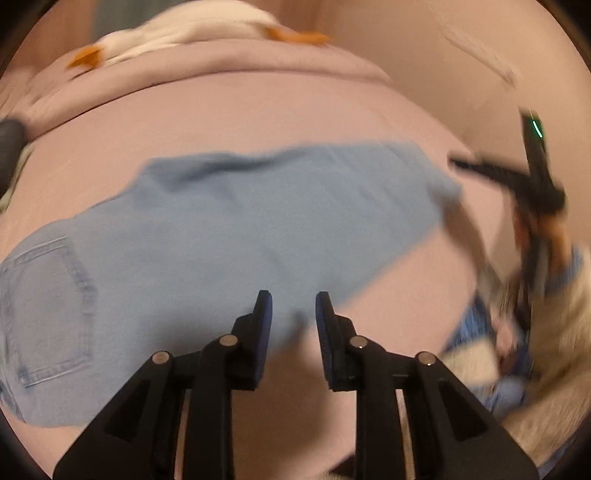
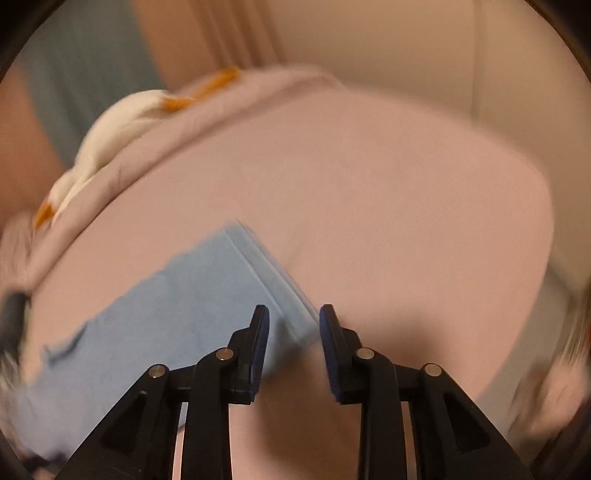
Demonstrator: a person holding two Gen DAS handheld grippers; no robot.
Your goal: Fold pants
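You are holding both tools above a bed [image 1: 332, 110] covered in a pale pink sheet, and the pants [image 1: 236, 229] are lying flat on that sheet, light blue denim folded lengthwise into one long band. In the left wrist view the band is running across the frame, with a stitched back pocket [image 1: 48, 310] showing at the far left and the leg ends reaching toward the right.

Your left tool [image 1: 293, 306] is hovering over the near edge of the pants with its fingers spread apart and nothing between them. Your right tool [image 2: 294, 317] is standing the same way, fingers parted and holding nothing, just above the hem end of the pants [image 2: 177, 314], where the stacked layers are showing as thin parallel lines (the picture is smeared here, so finer detail is lost).

From the left wrist view you are also seeing the right tool [image 1: 458, 162] out at the right edge, off the end of the pants, blurred. Your sleeve behind it is showing blue and cream.

At the head of the bed a rumpled pink blanket [image 1: 207, 62] is lying with a white plush toy [image 1: 177, 29] with orange parts on top of it. A dark object [image 1: 11, 140] at the left edge is too blurred to identify.
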